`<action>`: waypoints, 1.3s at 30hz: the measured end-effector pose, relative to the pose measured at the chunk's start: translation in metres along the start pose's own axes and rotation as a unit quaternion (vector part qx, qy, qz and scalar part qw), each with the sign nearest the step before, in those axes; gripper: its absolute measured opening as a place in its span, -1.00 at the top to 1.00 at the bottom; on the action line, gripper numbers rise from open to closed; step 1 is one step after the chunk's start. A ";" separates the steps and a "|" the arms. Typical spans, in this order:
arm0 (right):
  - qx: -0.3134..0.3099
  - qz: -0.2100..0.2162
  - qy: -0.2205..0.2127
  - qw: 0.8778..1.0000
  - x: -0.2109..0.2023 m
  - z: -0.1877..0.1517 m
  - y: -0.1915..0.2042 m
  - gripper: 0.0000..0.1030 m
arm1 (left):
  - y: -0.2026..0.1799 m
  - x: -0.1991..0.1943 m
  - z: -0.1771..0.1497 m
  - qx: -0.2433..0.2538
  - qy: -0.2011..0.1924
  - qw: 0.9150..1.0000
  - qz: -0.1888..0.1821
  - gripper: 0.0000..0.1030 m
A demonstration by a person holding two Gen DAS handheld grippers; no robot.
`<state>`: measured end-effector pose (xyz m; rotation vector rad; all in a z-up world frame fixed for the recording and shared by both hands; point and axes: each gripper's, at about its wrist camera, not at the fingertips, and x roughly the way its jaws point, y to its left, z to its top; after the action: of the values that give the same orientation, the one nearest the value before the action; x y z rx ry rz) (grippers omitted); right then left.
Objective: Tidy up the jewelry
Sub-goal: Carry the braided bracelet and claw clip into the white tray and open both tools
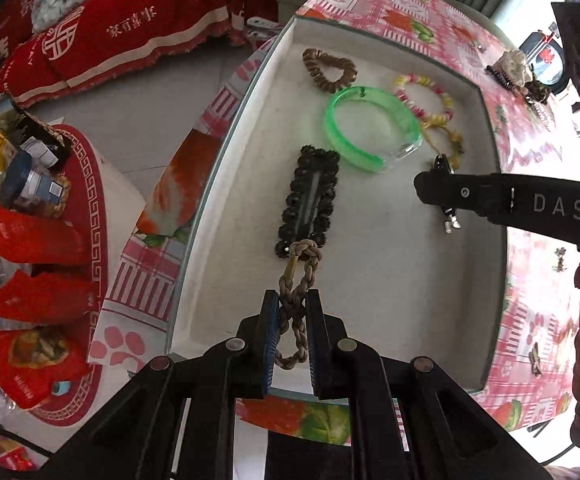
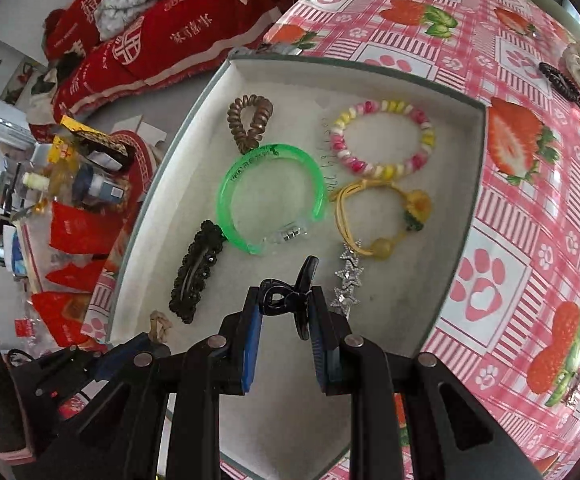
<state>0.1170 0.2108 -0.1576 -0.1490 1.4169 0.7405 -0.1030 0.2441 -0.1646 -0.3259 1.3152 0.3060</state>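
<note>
A shallow white tray (image 1: 369,280) (image 2: 150,216) holds a brown coil hair tie (image 1: 328,69) (image 2: 249,123), a green bangle (image 1: 371,127) (image 2: 270,196), a pink-yellow bead bracelet (image 1: 425,94) (image 2: 383,140), a yellow cord tie (image 2: 385,216), a black lace hair clip (image 1: 309,196) (image 2: 196,270) and a silver star clip (image 2: 347,280). My left gripper (image 1: 293,298) is shut on a tan braided cord loop (image 1: 299,280) over the tray's near end. My right gripper (image 2: 284,294) is shut on a small black claw clip (image 2: 293,300) above the tray.
The tray sits on a pink strawberry tablecloth (image 2: 529,240). More hair pieces (image 2: 577,72) lie at the table's far right. A red-covered sofa (image 1: 130,20) and a low table with red packets (image 1: 30,240) stand to the left.
</note>
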 end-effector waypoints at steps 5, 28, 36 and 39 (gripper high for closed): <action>-0.009 -0.013 0.004 1.000 0.009 0.004 0.002 0.52 | -0.001 0.009 0.002 0.006 0.007 1.000 0.010 0.61; -0.006 -0.010 0.008 1.000 0.013 0.003 0.005 0.16 | -0.011 0.010 0.006 0.035 0.017 0.998 0.041 0.60; 0.006 0.006 -0.020 1.000 -0.015 0.003 0.001 -0.08 | -0.019 0.002 0.007 0.046 0.006 0.998 0.047 0.60; 0.014 0.013 -0.027 0.999 -0.024 0.000 -0.002 -0.17 | -0.021 -0.001 0.008 0.047 0.003 0.998 0.050 0.51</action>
<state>0.1187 0.2002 -0.1360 -0.0878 1.3787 0.7394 -0.0879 0.2275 -0.1603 -0.1824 1.3500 0.3259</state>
